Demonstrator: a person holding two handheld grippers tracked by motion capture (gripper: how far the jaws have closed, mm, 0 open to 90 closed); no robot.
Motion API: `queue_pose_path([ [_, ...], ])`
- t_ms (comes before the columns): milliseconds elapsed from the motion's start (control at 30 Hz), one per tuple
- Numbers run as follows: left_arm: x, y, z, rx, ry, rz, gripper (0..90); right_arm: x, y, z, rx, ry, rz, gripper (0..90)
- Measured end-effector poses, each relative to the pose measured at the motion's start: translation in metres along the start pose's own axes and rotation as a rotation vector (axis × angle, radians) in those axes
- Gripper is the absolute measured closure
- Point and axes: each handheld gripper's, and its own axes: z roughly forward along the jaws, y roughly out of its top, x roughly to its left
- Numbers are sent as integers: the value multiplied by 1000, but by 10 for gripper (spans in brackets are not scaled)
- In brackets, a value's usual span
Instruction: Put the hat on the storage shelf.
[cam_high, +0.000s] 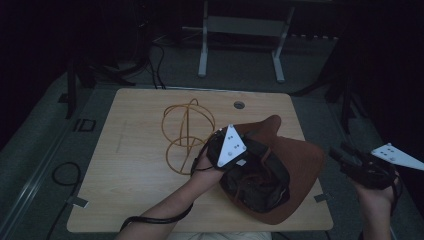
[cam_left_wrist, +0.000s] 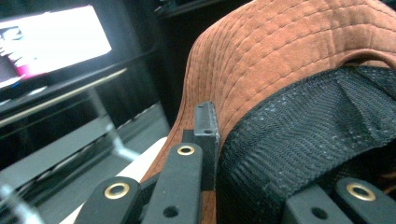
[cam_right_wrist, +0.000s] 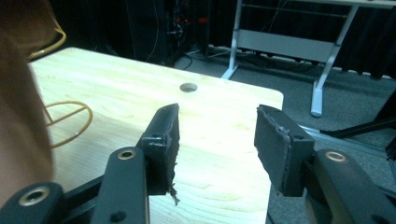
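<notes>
Clamped on the rim of a rust-brown suede hat (cam_high: 295, 160) with black mesh lining, the left gripper (cam_high: 235, 150) holds it over the pale wooden tabletop (cam_high: 135, 150), while the right gripper (cam_high: 357, 162) hangs off the edge, jaws parted.

Left forearm (cam_high: 165, 210) enters from the bottom edge of the high view and angles up and to the right. Left hand (cam_high: 206, 167) wraps the left gripper (cam_high: 250, 150), whose grey three-cornered plate (cam_high: 230, 145) faces up. A black cable (cam_high: 150, 219) loops under the forearm.

In the left gripper view, one jaw lies on the outside of a brown hat brim (cam_left_wrist: 280, 56) and the other sits inside against black mesh, closed on the brim.

Right hand (cam_high: 377, 192) is at the right edge, off the table's side, holding the right gripper (cam_high: 336, 154) level, pointing left. In the right gripper view its jaws stand wide apart with nothing between them.
</notes>
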Motion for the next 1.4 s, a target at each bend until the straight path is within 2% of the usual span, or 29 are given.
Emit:
queue_pose_path([
  [33, 1, -1, -4, -23, -23, 6, 861, 0, 0, 4, 6, 7, -1, 503],
  [100, 3, -4, -12, -56, -64, 22, 861, 4, 0, 14, 17, 50, -3, 509],
  [167, 7, -9, -20, -105, -116, 26, 861, 12, 0, 22, 26, 90, -5, 516],
  [200, 8, -11, -22, -106, -120, 25, 861, 24, -1, 31, 44, 132, -15, 520],
  [233, 10, -13, -25, -104, -132, 18, 861, 24, -1, 31, 44, 132, -15, 520],
  [367, 15, -20, -36, -150, -225, 6, 860, 54, -4, 48, 78, 252, -58, 519],
  [400, 15, -21, -39, -155, -235, 22, 860, 62, -4, 51, 78, 287, -61, 519],
  [500, 16, -25, -44, -178, -261, 36, 860, 85, -4, 60, 72, 382, -64, 511],
  [533, 16, -25, -44, -178, -261, 36, 860, 85, -4, 60, 72, 382, -64, 511],
  [567, 17, -28, -46, -186, -297, 24, 860, 106, -5, 67, 70, 452, -74, 491],
  [600, 17, -29, -48, -184, -307, 33, 860, 106, -5, 67, 70, 452, -74, 491],
  [633, 16, -30, -49, -183, -325, 39, 860, 121, -3, 72, 67, 520, -86, 474],
  [700, 12, -30, -50, -180, -332, 50, 860, 126, -2, 73, 69, 531, -93, 472],
  [733, 11, -30, -50, -175, -333, 59, 860, 138, 1, 77, 66, 566, -106, 463],
  [767, 9, -30, -50, -174, -325, 69, 860, 138, 1, 77, 66, 566, -106, 463],
  [800, 7, -30, -49, -170, -320, 66, 860, 148, 4, 81, 64, 587, -128, 459],
  [833, 6, -30, -49, -167, -313, 70, 860, 148, 4, 81, 64, 587, -128, 459],
  [867, 6, -29, -48, -161, -310, 72, 860, 156, 6, 84, 61, 616, -145, 454],
  [1000, 6, -30, -48, -162, -315, 63, 859, 166, 9, 86, 33, 647, -181, 454],
  [1067, 5, -29, -48, -162, -298, 65, 859, 168, 9, 86, 25, 661, -177, 453],
  [1100, 4, -28, -47, -160, -299, 66, 859, 169, 11, 86, 10, 692, -163, 448],
  [1200, 1, -28, -46, -163, -291, 63, 858, 171, 13, 86, -1, 704, -161, 450],
  [1300, -1, -26, -45, -146, -279, 72, 857, 170, 15, 86, -10, 722, -159, 522],
  [1333, -1, -26, -44, -138, -280, 72, 856, 170, 15, 87, -5, 734, -151, 598],
  [1367, -3, -25, -43, -137, -268, 84, 856, 169, 15, 87, -14, 741, -171, 649],
  [1400, -3, -25, -43, -137, -268, 84, 855, 169, 15, 87, -14, 741, -171, 649],
])
